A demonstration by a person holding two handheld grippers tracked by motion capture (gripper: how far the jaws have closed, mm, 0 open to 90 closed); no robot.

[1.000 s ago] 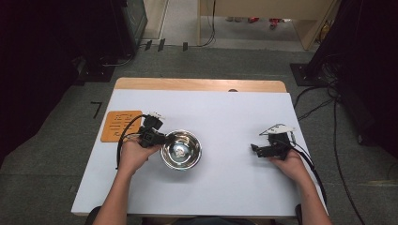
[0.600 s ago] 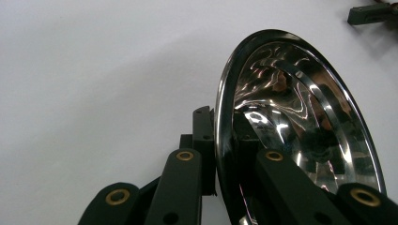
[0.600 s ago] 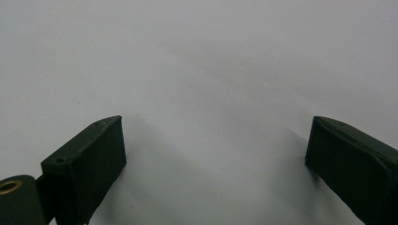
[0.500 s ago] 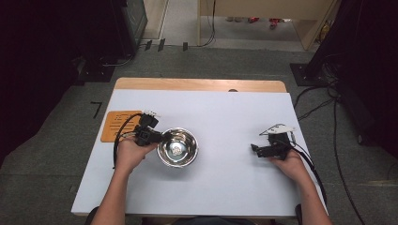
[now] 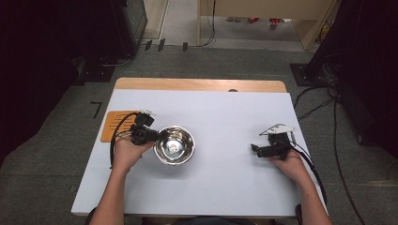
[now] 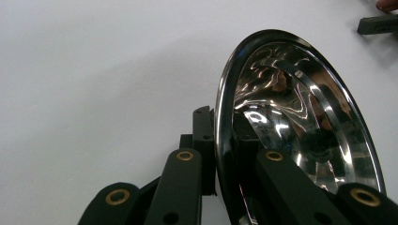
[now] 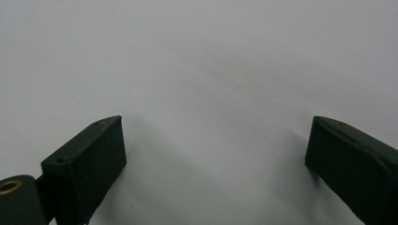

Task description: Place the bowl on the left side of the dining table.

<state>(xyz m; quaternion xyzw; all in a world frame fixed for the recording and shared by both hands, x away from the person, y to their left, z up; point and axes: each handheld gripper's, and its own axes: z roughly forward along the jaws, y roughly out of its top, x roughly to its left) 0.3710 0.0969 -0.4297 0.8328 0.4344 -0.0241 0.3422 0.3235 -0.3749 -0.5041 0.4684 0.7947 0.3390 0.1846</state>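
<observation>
Left of centre in high view: left gripper [image 5: 151, 136] clamps steel bowl [image 5: 174, 145] rim; right gripper [image 5: 256, 150] at right, jaws wide apart over white table [image 5: 225, 117].

No words, names or numbers clear enough to read anywhere. Some pale marks on the orange mat [image 5: 114, 125] at the left edge of the table [image 5: 225, 187], too small and blurry to make out. A dark mark a bit like a 7 on the grey floor [image 5: 47, 154] left of the table, maybe just tape. Nothing written on the shiny bowl [image 5: 174, 145], only bright spots of light.
</observation>
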